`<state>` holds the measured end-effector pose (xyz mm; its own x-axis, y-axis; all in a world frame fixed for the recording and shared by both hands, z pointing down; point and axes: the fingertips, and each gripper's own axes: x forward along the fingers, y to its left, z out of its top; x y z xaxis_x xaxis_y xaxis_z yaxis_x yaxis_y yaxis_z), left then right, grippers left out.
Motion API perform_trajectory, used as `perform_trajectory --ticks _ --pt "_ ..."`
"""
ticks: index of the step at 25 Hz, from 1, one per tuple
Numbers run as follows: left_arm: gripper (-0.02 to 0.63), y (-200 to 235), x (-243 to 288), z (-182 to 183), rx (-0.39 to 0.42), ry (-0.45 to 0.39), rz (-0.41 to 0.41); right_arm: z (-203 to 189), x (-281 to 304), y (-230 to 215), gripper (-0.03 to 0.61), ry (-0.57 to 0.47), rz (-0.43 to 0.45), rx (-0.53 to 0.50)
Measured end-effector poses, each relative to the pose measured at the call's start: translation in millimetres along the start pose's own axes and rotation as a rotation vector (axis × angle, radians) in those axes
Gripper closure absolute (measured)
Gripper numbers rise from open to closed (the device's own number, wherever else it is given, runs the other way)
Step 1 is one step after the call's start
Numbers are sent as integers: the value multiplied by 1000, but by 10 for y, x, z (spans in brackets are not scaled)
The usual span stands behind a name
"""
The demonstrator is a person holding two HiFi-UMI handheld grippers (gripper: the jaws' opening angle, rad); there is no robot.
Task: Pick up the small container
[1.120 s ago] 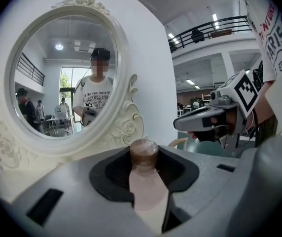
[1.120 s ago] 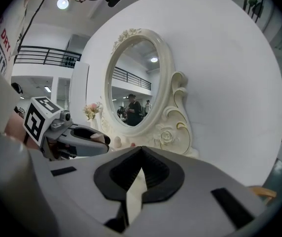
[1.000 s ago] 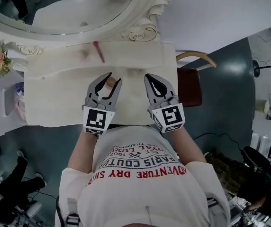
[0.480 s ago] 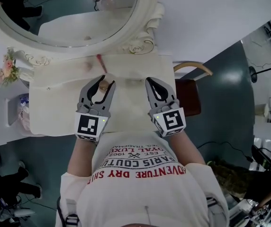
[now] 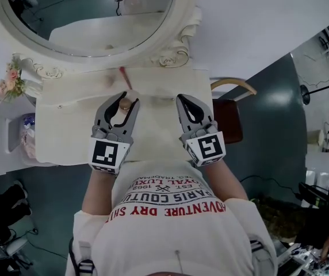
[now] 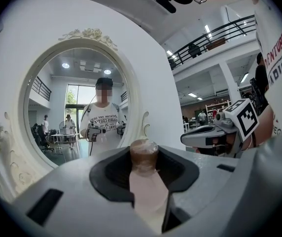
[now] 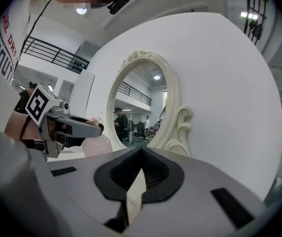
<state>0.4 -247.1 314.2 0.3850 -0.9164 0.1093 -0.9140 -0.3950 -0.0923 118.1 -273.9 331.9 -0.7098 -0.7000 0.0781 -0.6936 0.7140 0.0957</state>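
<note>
The left gripper (image 5: 128, 98) pinches the small pale-pink container with a brown cap (image 6: 143, 168) over the cream wooden dressing table (image 5: 61, 132). The head view shows only a sliver of it. The left gripper view shows cap and body. The right gripper (image 7: 141, 151) has its jaws pressed together, empty, facing the white oval mirror (image 7: 172, 98).

left tool (image 5: 127, 100) clamped, right tool (image 5: 186, 99) closed, both level
</note>
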Motion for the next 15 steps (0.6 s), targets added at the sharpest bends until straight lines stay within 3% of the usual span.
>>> perform_trajectory --ticks 15 --pt "472 -62 -57 -93 -11 31 -15 -33 -76 71 581 15 14 18"
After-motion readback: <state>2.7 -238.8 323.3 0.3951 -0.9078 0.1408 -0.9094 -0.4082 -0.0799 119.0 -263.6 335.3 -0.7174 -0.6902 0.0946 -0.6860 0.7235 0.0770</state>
